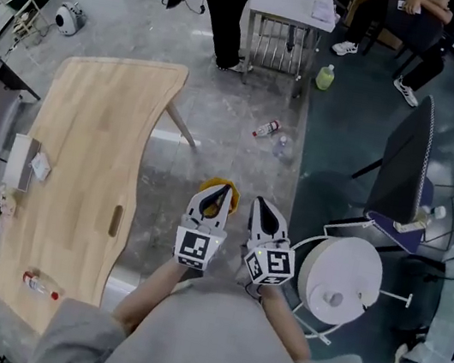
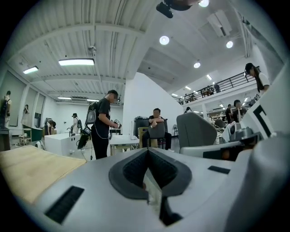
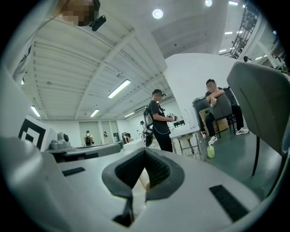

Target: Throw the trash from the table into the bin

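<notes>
Stretching down the left side lies the light wooden table (image 1: 93, 153). The white round lidded bin (image 1: 338, 279) stands at the right, just beside the right gripper (image 1: 259, 202). It and the left gripper (image 1: 224, 190) sit side by side, jaws closed tip to tip, gripping nothing. A clear plastic red-capped bottle (image 1: 41, 285) lies on the table's near end.

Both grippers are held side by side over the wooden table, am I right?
Not quite. The left gripper and the right gripper are side by side, but they are over the grey floor, to the right of the wooden table, not over it. The head view shows this.
</notes>
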The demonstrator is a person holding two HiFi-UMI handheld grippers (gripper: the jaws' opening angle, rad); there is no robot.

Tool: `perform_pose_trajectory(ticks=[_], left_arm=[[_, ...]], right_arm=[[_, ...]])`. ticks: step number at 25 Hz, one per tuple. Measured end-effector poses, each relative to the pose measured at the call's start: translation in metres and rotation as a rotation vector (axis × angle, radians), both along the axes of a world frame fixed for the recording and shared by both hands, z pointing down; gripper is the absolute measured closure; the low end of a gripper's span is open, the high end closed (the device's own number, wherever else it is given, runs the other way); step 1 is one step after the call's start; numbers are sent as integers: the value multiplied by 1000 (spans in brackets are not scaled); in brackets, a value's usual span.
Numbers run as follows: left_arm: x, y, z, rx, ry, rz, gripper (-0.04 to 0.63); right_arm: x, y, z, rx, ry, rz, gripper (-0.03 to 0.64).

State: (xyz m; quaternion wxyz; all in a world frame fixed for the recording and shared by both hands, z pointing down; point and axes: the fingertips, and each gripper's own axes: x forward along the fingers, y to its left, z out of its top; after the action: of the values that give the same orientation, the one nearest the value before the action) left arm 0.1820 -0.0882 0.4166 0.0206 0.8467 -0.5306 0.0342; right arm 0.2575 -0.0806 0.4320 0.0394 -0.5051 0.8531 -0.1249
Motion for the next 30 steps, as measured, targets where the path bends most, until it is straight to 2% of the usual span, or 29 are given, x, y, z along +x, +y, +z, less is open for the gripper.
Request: perform_pose_trajectory(ticks=[7,14,23,30], left_arm=[[0,10,-29,66,-4,-6,589],[-6,25,-30,64,-4,-111,589],[-44,87,-21,32,-15,-359,589],[-109,150,-18,0,-36,-572,589]], right_arm=[[-2,-2,-29,70,1,-41,614],[-7,6,-38,101,-11,-130,614],[-39,42,-30,84,-29,-347,614],[-110,84,-29,64,-51,-542,614]])
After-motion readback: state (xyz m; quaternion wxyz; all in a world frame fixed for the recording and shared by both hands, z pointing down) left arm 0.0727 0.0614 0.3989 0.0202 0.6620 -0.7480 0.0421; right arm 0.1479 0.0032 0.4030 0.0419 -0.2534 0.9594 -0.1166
